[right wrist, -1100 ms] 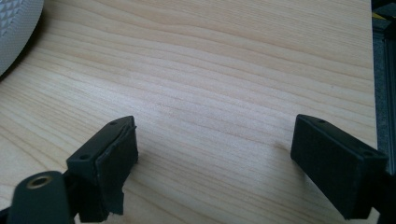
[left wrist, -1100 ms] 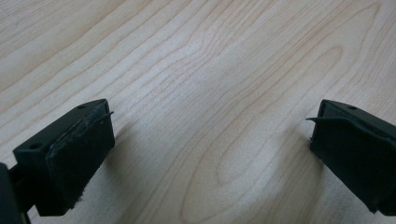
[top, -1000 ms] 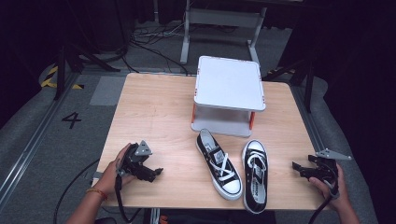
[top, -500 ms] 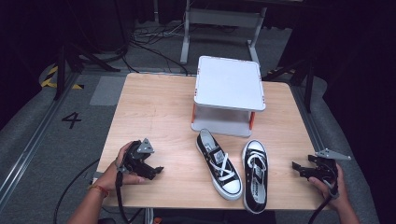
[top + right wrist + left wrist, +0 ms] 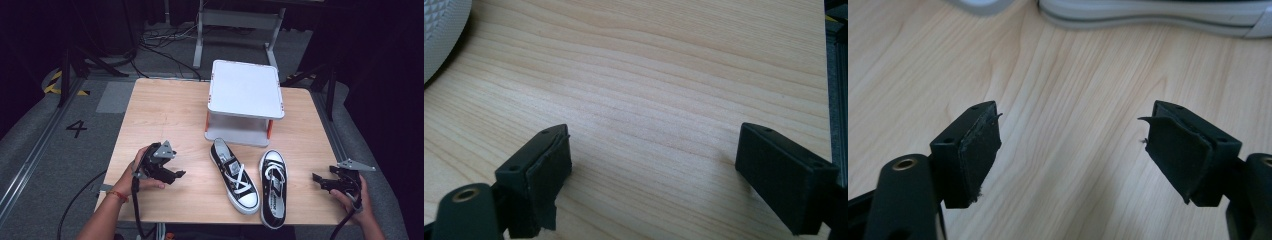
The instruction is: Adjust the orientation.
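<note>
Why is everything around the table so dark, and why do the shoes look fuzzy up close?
High view: light falls on the wooden table and white stand, while the floor behind fades to black. Left gripper view: the shoe sole at the top edge is blurred, the black pads sharper. Right gripper view: wood grain crisp, no glare.

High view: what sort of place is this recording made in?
Probably a lab or data-collection studio: a wooden table on grey carpet marked with a number 4, loose cables behind, dark surroundings, and handheld grippers, left gripper and right gripper.
</note>
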